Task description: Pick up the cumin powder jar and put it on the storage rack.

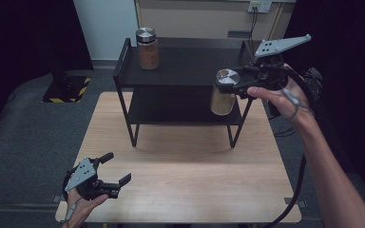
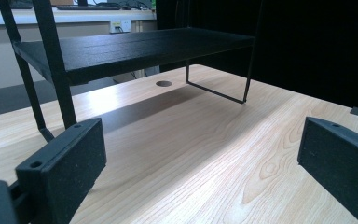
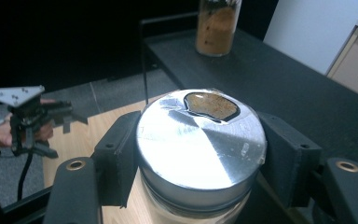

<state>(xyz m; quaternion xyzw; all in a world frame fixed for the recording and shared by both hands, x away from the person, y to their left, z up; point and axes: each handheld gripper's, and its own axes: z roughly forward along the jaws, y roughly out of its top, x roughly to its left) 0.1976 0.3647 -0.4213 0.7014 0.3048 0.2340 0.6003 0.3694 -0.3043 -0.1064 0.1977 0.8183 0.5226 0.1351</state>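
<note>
A black two-level shelf rack (image 1: 180,66) stands at the back of the wooden table (image 1: 185,180). A jar of brown powder with a silver lid (image 1: 147,48) stands on the rack's top level at the left; the same jar (image 3: 216,25) appears far off in the right gripper view. My right gripper (image 1: 235,83) is shut on a second silver-lidded jar (image 1: 225,92) just under its lid (image 3: 200,144), holding it in the air at the rack's front right corner. My left gripper (image 1: 115,168) rests open at the table's front left, its black pads (image 2: 63,168) wide apart over bare wood.
The rack's lower level (image 2: 135,49) is bare, with a round cable hole (image 2: 163,84) in the table behind it. A yellow-black striped base (image 1: 66,88) stands on the floor to the left. Dark curtains flank both sides.
</note>
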